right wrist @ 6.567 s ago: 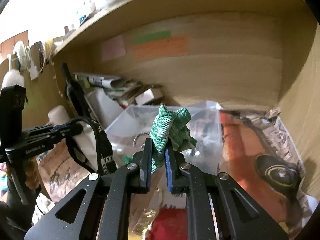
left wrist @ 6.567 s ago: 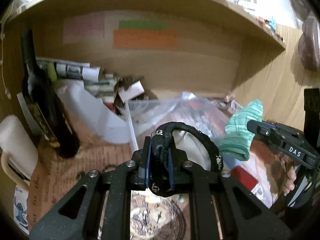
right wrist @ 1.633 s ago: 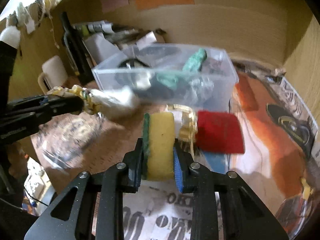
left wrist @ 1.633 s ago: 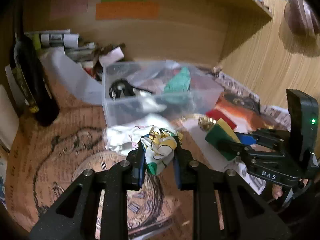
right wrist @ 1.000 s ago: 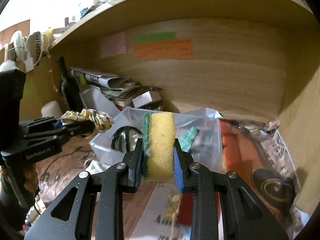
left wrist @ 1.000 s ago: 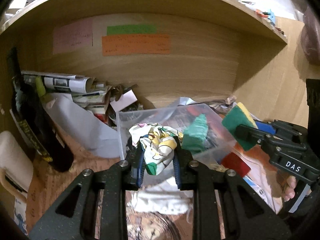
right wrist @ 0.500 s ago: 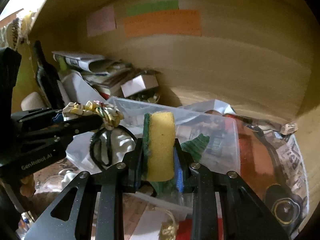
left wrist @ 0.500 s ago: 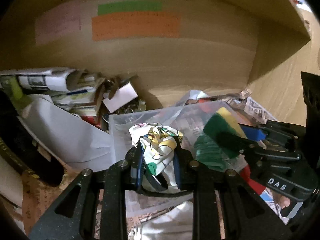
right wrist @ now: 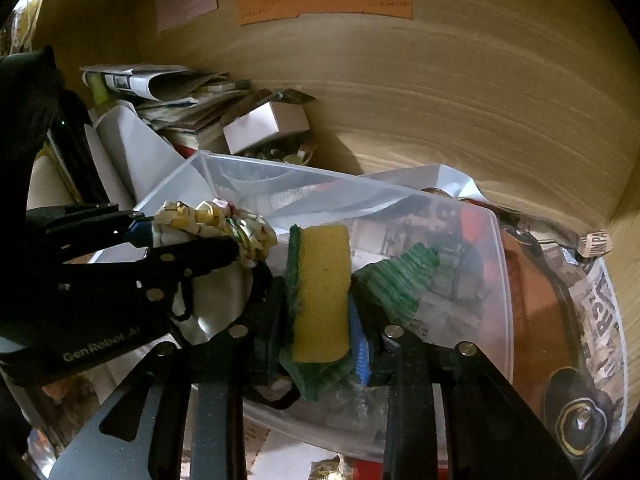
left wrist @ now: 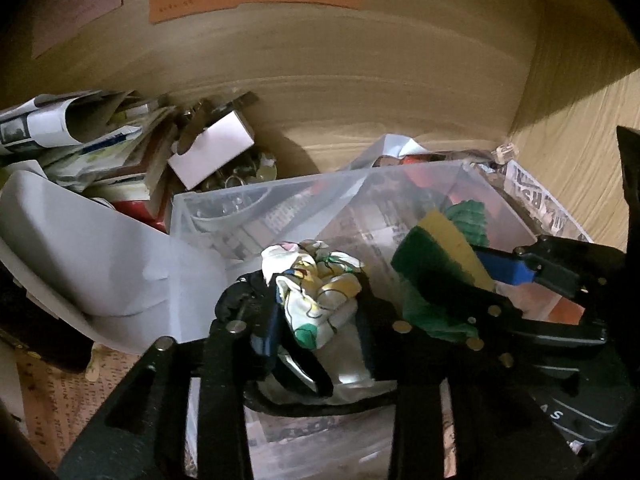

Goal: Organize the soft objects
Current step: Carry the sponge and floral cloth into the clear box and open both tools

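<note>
A clear plastic bin (left wrist: pixel 400 168) (right wrist: pixel 280 168) stands against the wooden back wall. My left gripper (left wrist: pixel 318 300) (right wrist: pixel 192 232) hangs over its left half. Its jaws are opening, and a crumpled patterned cloth (left wrist: pixel 316 292) (right wrist: pixel 212 220) still sits between them, touching both pads. My right gripper (right wrist: pixel 320 300) (left wrist: pixel 452 268) is over the bin's middle. Its jaws are opening slightly, and a yellow-and-green sponge (right wrist: pixel 320 280) (left wrist: pixel 436 248) is still clamped between its pads. A green knit cloth (right wrist: pixel 400 276) (left wrist: pixel 468 216) and a black strap (left wrist: pixel 320 404) lie inside the bin.
A pile of papers and magazines (left wrist: pixel 80 132), a small white box (left wrist: pixel 212 152) and a bent white sheet (left wrist: pixel 100 256) crowd the left of the bin. A dark bottle (right wrist: pixel 76 148) stands far left. Printed newspaper (right wrist: pixel 600 300) covers the surface on the right. The side wall is close on the right.
Both grippers have moved forward and down, from in front of the bin to just over it. The left jaws have spread wider around the cloth. The right ones have spread only a little.
</note>
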Available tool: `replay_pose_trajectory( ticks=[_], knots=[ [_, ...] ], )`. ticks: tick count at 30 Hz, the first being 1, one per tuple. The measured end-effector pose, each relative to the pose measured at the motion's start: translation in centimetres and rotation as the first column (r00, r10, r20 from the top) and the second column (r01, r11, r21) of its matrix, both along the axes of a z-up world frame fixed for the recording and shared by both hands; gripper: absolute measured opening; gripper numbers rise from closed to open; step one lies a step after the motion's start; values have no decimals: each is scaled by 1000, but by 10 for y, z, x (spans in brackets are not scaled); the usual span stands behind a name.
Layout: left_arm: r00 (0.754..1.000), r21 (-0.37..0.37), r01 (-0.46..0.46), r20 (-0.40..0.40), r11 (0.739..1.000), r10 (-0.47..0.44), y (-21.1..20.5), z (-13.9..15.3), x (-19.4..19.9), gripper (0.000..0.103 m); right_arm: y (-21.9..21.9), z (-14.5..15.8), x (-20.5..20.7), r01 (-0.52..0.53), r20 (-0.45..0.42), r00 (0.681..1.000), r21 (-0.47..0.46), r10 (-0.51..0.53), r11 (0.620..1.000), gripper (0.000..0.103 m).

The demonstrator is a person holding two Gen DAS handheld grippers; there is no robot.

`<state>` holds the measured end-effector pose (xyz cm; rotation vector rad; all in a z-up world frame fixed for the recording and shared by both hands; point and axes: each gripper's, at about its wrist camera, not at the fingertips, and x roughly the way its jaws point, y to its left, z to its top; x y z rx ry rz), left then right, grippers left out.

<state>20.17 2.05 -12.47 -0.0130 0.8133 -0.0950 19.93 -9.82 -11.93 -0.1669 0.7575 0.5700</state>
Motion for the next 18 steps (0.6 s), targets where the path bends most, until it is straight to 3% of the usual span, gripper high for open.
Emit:
replay_pose_trajectory(
  ticks=[6, 18],
  knots=[
    [1000, -10, -7, 8, 1000, 8, 1, 5, -6, 51, -4, 4, -4, 2, 12, 1000, 10, -2, 1000, 47],
    [987, -24, -20, 159, 1000, 23, 8, 51, -57, 70, -33, 41, -42, 8, 136, 991, 71, -18, 997, 49]
  ],
)
